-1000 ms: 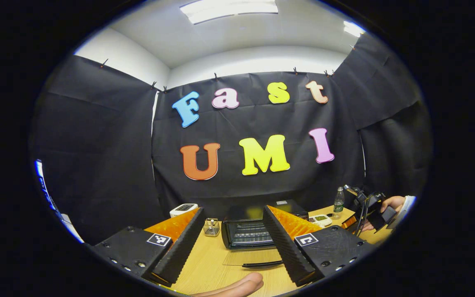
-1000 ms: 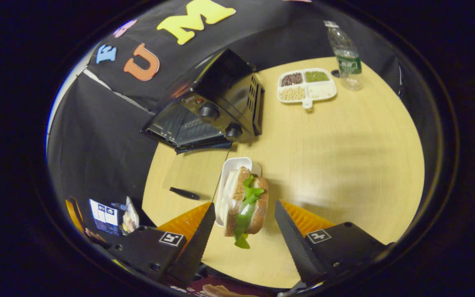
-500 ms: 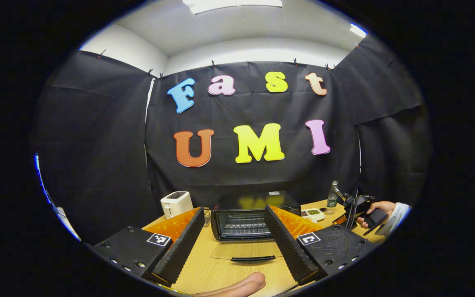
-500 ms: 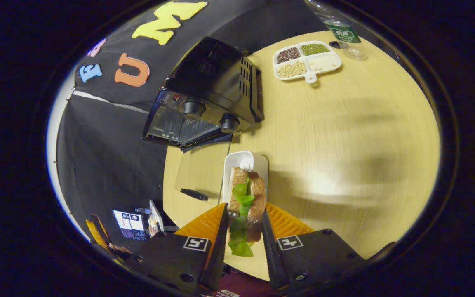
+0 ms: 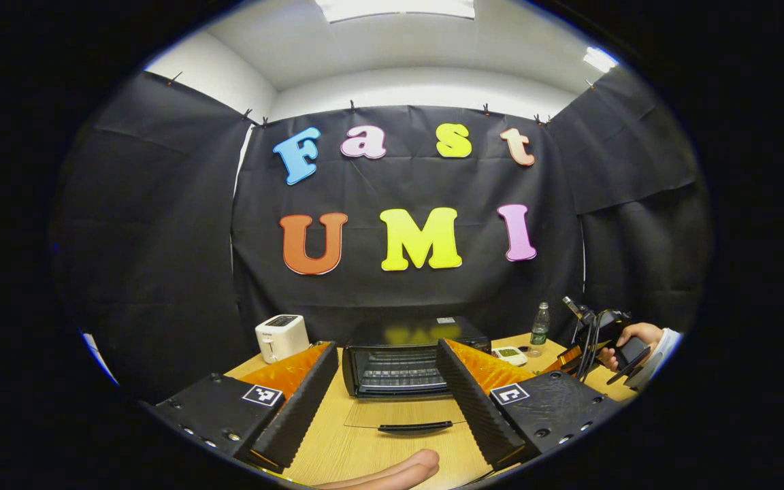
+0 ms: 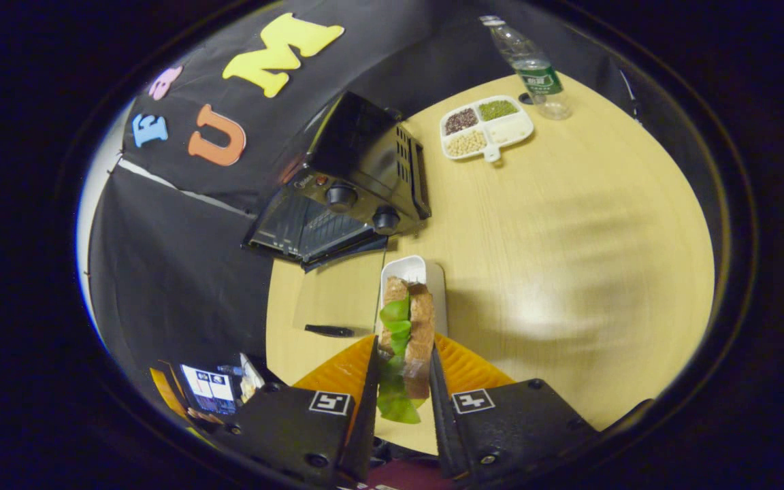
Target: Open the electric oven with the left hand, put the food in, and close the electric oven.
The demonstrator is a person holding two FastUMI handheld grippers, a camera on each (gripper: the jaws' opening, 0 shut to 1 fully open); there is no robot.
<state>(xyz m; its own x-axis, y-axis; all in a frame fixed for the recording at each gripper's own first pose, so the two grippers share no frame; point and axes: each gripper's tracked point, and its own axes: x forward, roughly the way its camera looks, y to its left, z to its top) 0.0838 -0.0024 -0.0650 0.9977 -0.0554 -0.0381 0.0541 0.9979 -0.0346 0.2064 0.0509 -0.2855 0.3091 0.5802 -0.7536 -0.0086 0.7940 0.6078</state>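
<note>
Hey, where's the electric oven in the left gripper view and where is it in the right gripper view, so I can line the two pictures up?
Left gripper view: the electric oven sits low at centre, facing the camera between the left gripper's fingers, door folded down.
Right gripper view: the electric oven is upper left of centre, seen from above its knob side, beyond the sandwich.
Shared landmark: the water bottle on the table beyond the oven.
</note>
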